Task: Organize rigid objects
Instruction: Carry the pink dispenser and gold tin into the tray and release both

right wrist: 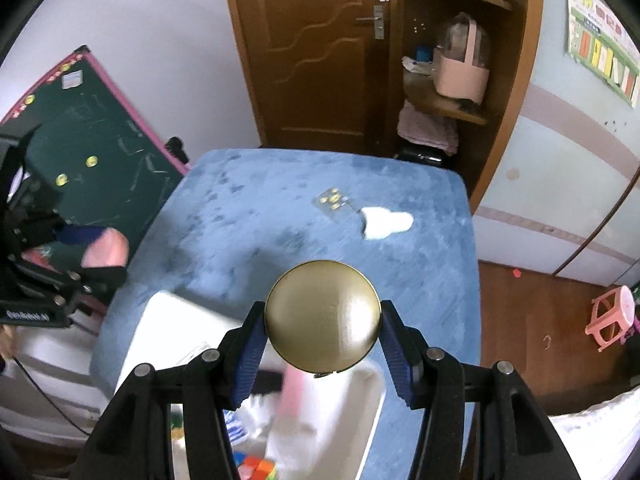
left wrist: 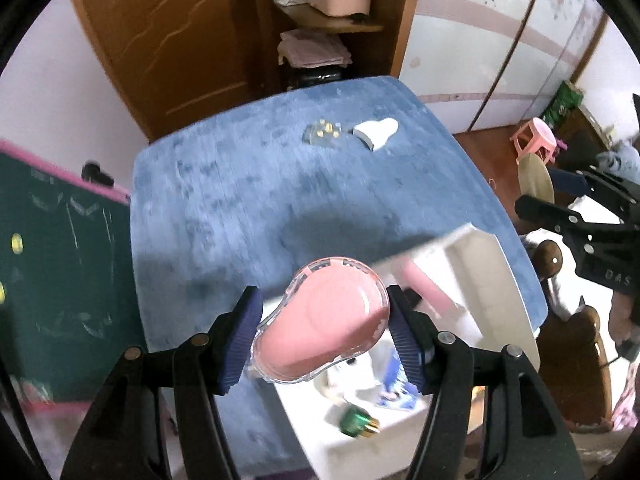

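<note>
Our left gripper (left wrist: 322, 330) clamps a pink case (left wrist: 320, 320) and our right gripper (right wrist: 322, 346) a brass disc (right wrist: 322, 316), both above the white bin (left wrist: 472, 264) at the table's (left wrist: 240, 184) near edge. A white piece (left wrist: 376, 131) lies toward the far edge.

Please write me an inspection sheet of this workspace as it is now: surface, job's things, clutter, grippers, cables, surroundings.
Surface: blue plush table cover.
Job's things: white organizer tray at near edge; white piece and clear packet at far side.
Clutter: nothing seen.
Grippers: left gripper shut on pink tape dispenser; right gripper shut on brass round disc.
Cables: black cable beside the table.
Surroundings: wooden door, chalkboard, pink stool.
</note>
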Demonstrator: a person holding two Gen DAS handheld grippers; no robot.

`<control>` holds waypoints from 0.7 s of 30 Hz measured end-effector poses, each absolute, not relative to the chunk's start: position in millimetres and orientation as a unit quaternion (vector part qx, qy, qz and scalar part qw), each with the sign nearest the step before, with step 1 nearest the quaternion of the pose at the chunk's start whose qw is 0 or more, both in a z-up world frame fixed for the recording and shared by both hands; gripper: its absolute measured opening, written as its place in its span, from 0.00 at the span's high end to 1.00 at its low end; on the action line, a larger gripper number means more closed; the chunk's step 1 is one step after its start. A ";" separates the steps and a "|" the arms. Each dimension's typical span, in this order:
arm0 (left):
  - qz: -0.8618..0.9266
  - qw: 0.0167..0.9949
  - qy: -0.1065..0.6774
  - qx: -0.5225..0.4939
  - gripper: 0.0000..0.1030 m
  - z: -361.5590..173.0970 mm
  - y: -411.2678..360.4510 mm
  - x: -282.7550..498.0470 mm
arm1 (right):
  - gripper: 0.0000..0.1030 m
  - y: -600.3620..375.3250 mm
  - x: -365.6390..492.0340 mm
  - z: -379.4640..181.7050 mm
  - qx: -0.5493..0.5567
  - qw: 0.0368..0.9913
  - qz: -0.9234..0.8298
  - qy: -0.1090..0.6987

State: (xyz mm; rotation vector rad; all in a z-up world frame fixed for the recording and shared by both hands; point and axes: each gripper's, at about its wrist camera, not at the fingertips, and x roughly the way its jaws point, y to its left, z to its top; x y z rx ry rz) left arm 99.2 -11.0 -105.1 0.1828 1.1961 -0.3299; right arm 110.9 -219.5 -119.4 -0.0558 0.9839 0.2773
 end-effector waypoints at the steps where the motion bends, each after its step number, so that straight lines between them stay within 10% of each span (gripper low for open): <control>1: -0.148 0.811 0.560 0.082 0.36 -110.2 -11.7 91.0 | 0.46 -217.4 103.9 -119.6 -0.026 0.871 0.134 0.471; 21: -0.098 0.788 0.608 -0.018 0.36 -200.3 -15.4 20.4 | 0.46 -206.6 1.2 -220.6 -0.045 0.807 0.118 0.576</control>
